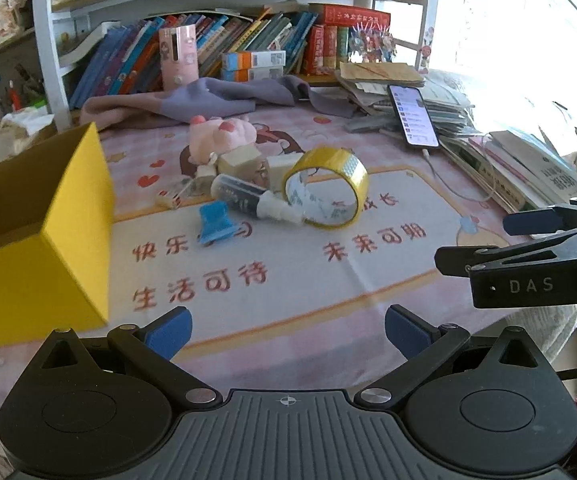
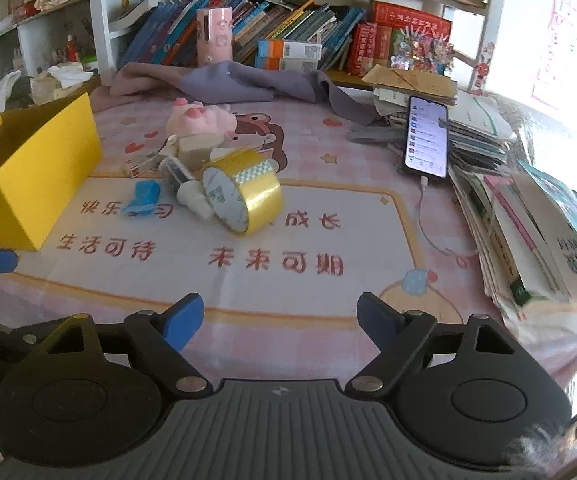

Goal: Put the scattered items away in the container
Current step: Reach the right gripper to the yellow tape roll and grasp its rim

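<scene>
An open yellow box (image 1: 48,240) (image 2: 36,184) stands at the left of the table. A pile of small items lies mid-table: a yellow tape roll (image 1: 326,188) (image 2: 244,196), a small bottle with a white cap (image 1: 248,198) (image 2: 186,188), a blue clip (image 1: 214,224) (image 2: 142,198), a pink plush toy (image 1: 220,136) (image 2: 200,120) and pale blocks (image 1: 244,164). My left gripper (image 1: 288,330) is open and holds nothing, well short of the pile. My right gripper (image 2: 280,322) is also open with nothing between its fingers; it shows in the left wrist view at the right (image 1: 484,240).
A purple cloth (image 1: 192,100) lies behind the pile, below a bookshelf (image 1: 228,48). A lit phone (image 1: 412,116) (image 2: 426,140) on a cable leans on stacked books and papers (image 2: 528,216) at the right. A tissue box (image 1: 12,132) sits at far left.
</scene>
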